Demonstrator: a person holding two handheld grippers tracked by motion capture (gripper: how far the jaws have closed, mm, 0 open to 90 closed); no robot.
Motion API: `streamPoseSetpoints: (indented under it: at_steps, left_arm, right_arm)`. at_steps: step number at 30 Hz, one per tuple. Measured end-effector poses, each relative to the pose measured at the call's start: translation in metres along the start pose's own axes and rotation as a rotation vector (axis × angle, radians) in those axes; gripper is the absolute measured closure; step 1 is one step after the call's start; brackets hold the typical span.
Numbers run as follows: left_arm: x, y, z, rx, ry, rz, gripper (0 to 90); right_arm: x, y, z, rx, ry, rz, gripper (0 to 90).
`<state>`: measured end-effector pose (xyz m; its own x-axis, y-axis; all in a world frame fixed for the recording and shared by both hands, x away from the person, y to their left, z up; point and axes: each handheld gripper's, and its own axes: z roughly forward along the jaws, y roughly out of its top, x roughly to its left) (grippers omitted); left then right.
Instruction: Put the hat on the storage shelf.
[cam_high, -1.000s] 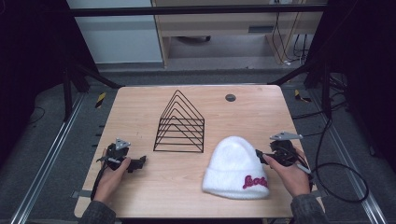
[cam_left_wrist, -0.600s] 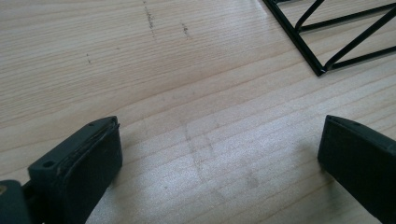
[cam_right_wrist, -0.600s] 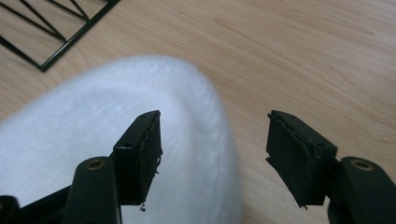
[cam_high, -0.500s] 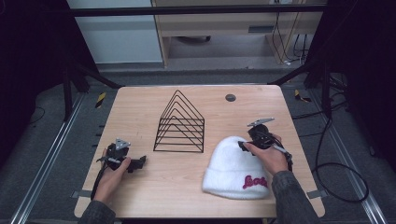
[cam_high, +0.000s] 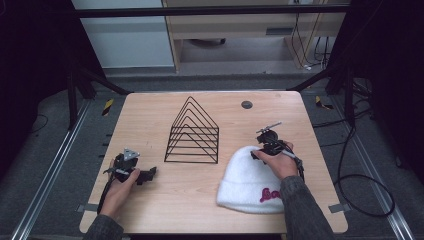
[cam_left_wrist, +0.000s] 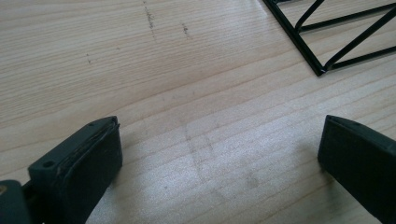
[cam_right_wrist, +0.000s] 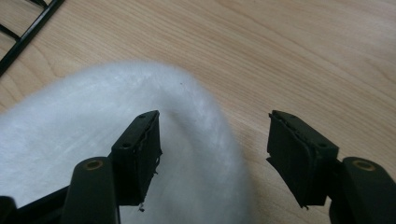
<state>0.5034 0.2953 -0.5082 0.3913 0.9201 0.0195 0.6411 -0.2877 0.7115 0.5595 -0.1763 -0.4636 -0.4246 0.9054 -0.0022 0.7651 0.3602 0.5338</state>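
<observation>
I hold a gripper in each hand over a pale wooden tabletop (cam_high: 150, 125). My right gripper (cam_right_wrist: 212, 154) hovers over the far edge of a white knit hat (cam_high: 250, 177), which lies flat at the near right of the tabletop, a red embroidered mark on its near side. The jaws are spread; one sits above the fuzzy crown and the other above bare wood just beside it, so the hat's rim lies between them but nothing is pinched yet.

My left gripper (cam_left_wrist: 219, 163) rests low at the near left, well apart from the hat. Its jaws are spread wide over bare wood with nothing between them.

To do this step well, I judge I should lower the right jaws until they straddle a good fold of the knit, not just the surface fluff, then close firmly. The fabric is soft and will likely bunch and slip, so a deep bite near the edge seems safer than a shallow one.

A black wire rack (cam_high: 192, 132), shaped like a row of peaked frames, stands upright at the middle of the tabletop, left of the hat. Its slots are empty. A small dark disc (cam_high: 246, 104) lies at the far side.
</observation>
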Motion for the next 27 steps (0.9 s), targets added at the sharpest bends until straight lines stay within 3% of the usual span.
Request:
streamPoseSetpoints:
  at_steps: [4, 9, 10, 12, 17, 19, 20, 21, 24, 25, 26, 27]
  left_arm:
    - [0.000, 0.000, 0.000, 0.000, 0.000, 0.001, 0.0]
    - [0.000, 0.000, 0.000, 0.001, 0.003, 0.001, 0.0]
    - [0.000, 0.000, 0.000, 0.001, 0.003, 0.001, 0.0]
    - [-0.001, 0.000, 0.000, 0.001, 0.003, 0.001, 0.0]
    - [0.000, 0.001, 0.000, 0.001, -0.002, 0.005, 0.0]
    - [0.000, 0.000, -0.001, -0.005, -0.012, 0.015, 0.5]
    - [-0.001, 0.001, -0.005, -0.008, -0.019, 0.018, 4.3]
    - [-0.001, 0.001, -0.005, -0.008, -0.019, 0.018, 4.1]
    - [-0.002, 0.004, -0.014, -0.061, -0.034, -0.001, 4.5]
    - [-0.004, 0.006, -0.021, -0.092, -0.044, -0.015, 4.6]
    - [-0.004, 0.008, -0.024, -0.097, -0.044, -0.004, 4.6]
    - [-0.004, 0.008, -0.024, -0.097, -0.044, -0.004, 4.6]
  right_arm:
    - [0.000, 0.001, 0.006, 0.027, 0.016, 0.007, 40.5]
    - [0.002, 0.003, 0.009, 0.053, 0.058, 0.000, 59.1]
    - [0.002, 0.003, 0.009, 0.053, 0.058, 0.000, 59.1]
    - [0.002, 0.004, 0.008, 0.051, 0.064, -0.024, 70.7]
    - [0.003, 0.003, 0.006, 0.049, 0.077, -0.036, 80.7]
    - [0.004, 0.003, 0.000, 0.021, 0.081, -0.048, 82.1]
    - [0.007, 0.002, -0.010, -0.022, 0.092, -0.048, 82.6]
    - [0.007, 0.002, -0.010, -0.022, 0.092, -0.048, 82.6]
    - [0.014, -0.001, -0.031, -0.093, 0.103, -0.072, 82.8]
    - [0.020, -0.004, -0.050, -0.163, 0.117, -0.096, 83.0]
    - [0.023, -0.006, -0.059, -0.200, 0.118, -0.111, 83.0]
    - [0.023, -0.006, -0.059, -0.200, 0.118, -0.111, 83.0]
